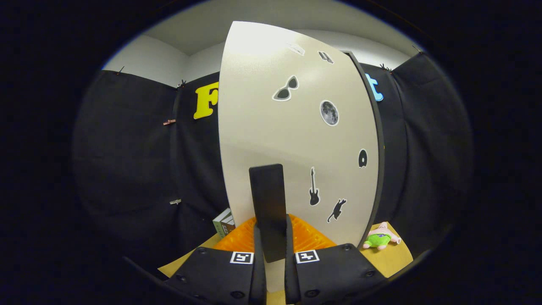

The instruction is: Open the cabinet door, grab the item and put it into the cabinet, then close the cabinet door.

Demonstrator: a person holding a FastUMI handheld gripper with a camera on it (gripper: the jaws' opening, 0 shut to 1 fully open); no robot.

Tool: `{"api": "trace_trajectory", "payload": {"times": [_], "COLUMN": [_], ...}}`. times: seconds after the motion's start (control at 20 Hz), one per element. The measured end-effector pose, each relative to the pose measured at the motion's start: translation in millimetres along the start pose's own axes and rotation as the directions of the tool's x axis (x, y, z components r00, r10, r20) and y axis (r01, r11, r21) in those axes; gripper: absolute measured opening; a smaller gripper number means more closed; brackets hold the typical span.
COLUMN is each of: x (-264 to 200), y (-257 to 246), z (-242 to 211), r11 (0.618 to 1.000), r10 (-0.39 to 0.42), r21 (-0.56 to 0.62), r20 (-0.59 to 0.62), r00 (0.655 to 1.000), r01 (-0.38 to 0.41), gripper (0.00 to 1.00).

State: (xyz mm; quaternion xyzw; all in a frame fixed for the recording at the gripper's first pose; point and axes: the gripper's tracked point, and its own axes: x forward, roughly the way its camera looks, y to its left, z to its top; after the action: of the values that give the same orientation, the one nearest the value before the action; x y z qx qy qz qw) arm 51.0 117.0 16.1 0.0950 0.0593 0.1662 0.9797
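Note:
A pale cabinet door [296, 140] with several black stickers stands close in front of me. Its black vertical handle [266, 199] runs down between my fingers. My gripper [273, 237] is shut on that handle, with a finger pressing on each side. A dark edge [378, 148] runs along the door's right side; I cannot tell how far the door stands from the cabinet. The item, a small pink plush toy with green shorts [381, 238], lies on the wooden table [394, 258] to the right of the door, beyond my right finger.
A small box [223, 223] stands on the table just left of the door's lower corner. Black cloth walls close the booth on the left, right and behind the cabinet.

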Motion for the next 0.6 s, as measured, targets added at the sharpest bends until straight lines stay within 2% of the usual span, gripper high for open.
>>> {"api": "trace_trajectory", "payload": {"times": [0.25,0.6], "x": [-30,-57], "y": [-32,-79], "z": [5,9], "r11": [0.995,0.973], "r10": [-0.097,-0.222], "r21": [-0.017,0.073], "r20": [0.012,0.008], "r00": [0.995,0.975], "r01": [0.097,0.221], "gripper": [0.21,0.2]}}
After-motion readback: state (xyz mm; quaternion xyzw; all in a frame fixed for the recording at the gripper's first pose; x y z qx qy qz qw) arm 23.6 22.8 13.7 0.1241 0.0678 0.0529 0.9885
